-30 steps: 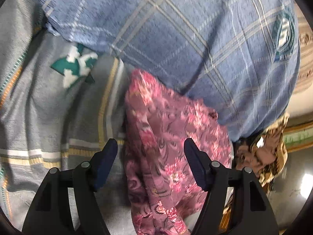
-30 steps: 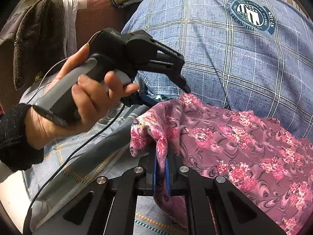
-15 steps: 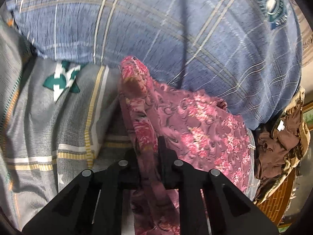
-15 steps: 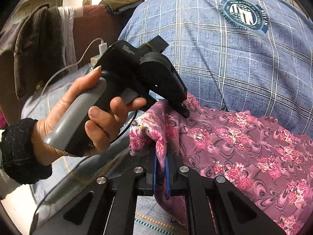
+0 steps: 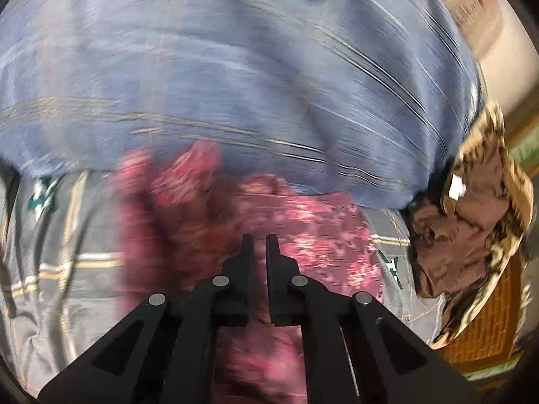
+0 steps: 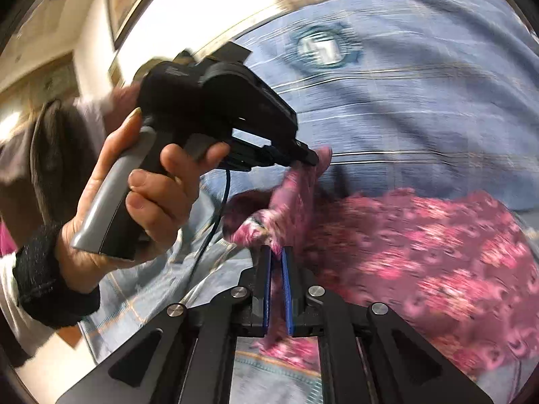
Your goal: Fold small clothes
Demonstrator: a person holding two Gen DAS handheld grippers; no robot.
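1. at six o'clock in the left wrist view, we see our left gripper [image 5: 259, 240] with its jaws drawn together to a thin slit, pinching a fold of the pink floral garment [image 5: 303, 232]
2. the garment spreads from nine o'clock to three o'clock across the middle of that view, lying on a grey striped sheet [image 5: 67, 269] and touching the lower edge of a big blue checked cushion [image 5: 235, 84] at twelve o'clock
3. at three o'clock, just beside the cushion, sits a crumpled brown patterned cloth [image 5: 471, 232]
4. at six o'clock in the right wrist view, our right gripper [image 6: 276, 250] is closed on the garment's edge, pink cloth caught between its blue pads [image 6: 267, 289]
5. at nine o'clock there, our left hand [image 6: 134, 195] grips the handle of the left gripper, whose tip at the centre pinches a raised corner of the garment just above the right one
6. the rest of the garment trails towards four o'clock, and both views are blurred
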